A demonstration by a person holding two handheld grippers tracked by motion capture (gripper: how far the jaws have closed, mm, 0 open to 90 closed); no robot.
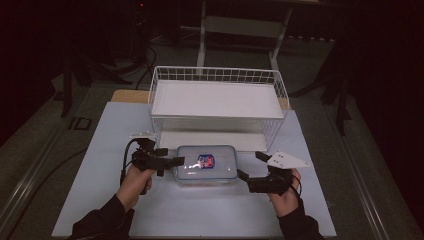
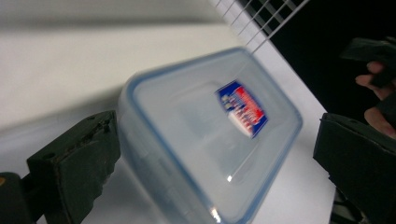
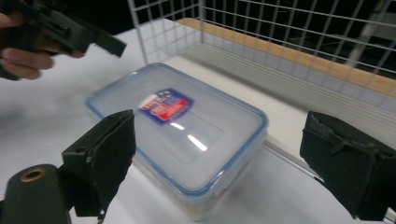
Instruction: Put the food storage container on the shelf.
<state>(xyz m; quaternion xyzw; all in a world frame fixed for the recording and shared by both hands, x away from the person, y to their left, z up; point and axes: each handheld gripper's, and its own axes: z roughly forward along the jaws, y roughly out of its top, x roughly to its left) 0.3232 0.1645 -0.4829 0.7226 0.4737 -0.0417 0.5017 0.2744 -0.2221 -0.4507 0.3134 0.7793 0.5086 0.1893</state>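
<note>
High view: container (image 1: 206,163) btwn left gripper (image 1: 176,161) & right gripper (image 1: 248,167), both fingers spread, ungripped.

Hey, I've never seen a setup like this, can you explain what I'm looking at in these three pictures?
A person sits at a table holding a hand-held two-jaw claw in each hand. The wide picture comes from a camera above, looking down: the left claw and the right claw sit at either end of a clear plastic box with a blue-rimmed lid and a sticker. The other two pictures come from cameras riding on each claw, looking along its black jaws. Both claws are open around the box ends; nothing is gripped yet. Behind the box stands a white wire basket.
</note>
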